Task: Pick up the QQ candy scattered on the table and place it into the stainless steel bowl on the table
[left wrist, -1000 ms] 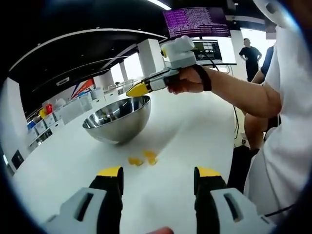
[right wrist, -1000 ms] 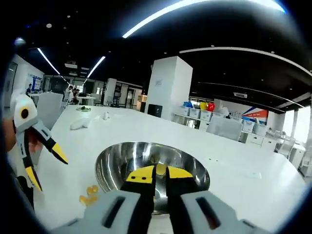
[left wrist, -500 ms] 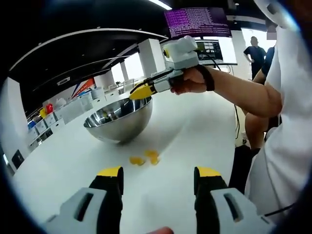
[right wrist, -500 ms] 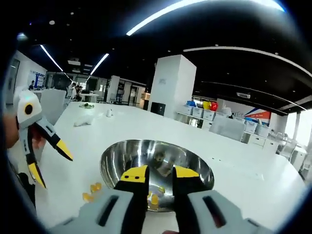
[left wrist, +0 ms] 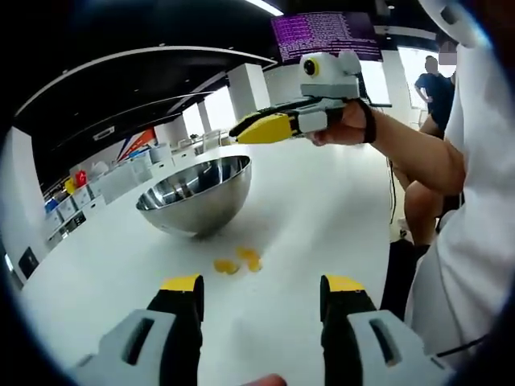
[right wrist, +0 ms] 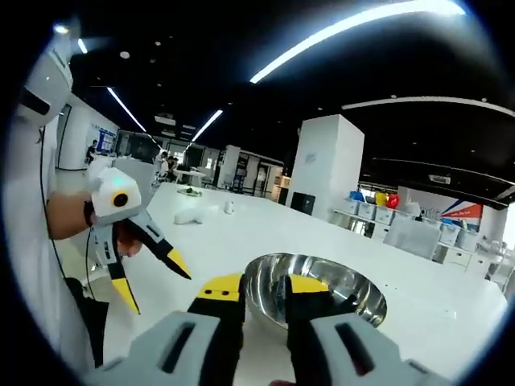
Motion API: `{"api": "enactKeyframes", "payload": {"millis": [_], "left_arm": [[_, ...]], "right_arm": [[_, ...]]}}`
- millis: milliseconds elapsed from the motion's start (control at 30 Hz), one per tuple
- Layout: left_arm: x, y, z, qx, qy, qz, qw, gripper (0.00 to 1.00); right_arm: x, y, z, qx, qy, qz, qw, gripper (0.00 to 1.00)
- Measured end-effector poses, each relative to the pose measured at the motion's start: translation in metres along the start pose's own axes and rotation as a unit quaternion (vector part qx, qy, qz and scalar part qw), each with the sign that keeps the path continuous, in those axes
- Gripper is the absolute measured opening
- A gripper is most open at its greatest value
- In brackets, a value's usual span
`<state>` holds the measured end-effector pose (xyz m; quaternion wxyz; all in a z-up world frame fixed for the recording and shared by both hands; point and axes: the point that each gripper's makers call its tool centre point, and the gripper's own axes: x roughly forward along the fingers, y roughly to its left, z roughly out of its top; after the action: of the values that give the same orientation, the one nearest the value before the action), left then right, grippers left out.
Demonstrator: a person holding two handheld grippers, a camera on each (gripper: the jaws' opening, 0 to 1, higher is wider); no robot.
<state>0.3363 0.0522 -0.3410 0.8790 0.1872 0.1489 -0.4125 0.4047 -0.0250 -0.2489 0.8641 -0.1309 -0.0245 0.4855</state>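
Two candies [left wrist: 237, 261] beyond fingers [left wrist: 183, 289] (apart)

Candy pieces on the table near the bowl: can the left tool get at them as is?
Probably yes. The candy pieces lie on the bare table ahead of the open left tool, with nothing between them. The bowl sits beyond them, and the right tool is raised above the table.

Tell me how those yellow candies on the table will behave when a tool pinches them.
The yellow candies look small, lumpy and translucent, so probably soft and light, likely to squash rather than crack. They lie close together on the smooth white table, so a closing jaw may nudge one away. The open left tool should straddle one easily.
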Motion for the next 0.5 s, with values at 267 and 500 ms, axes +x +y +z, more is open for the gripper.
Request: {"api": "enactKeyframes", "payload": {"millis": [267, 500], "left_arm": [[0.0, 0.001, -0.002, -0.002, 0.001, 0.001, 1.0, 0.58], [-0.004, 0.0, 0.002, 0.004, 0.002, 0.004, 1.0, 0.58]], "right_arm": [[-0.011, 0.012, -0.031, 0.002, 0.044, 0.016, 0.9989, 0.21], [-0.012, 0.028, -0.067, 0.004, 0.093, 0.036, 0.995, 0.2]]}}
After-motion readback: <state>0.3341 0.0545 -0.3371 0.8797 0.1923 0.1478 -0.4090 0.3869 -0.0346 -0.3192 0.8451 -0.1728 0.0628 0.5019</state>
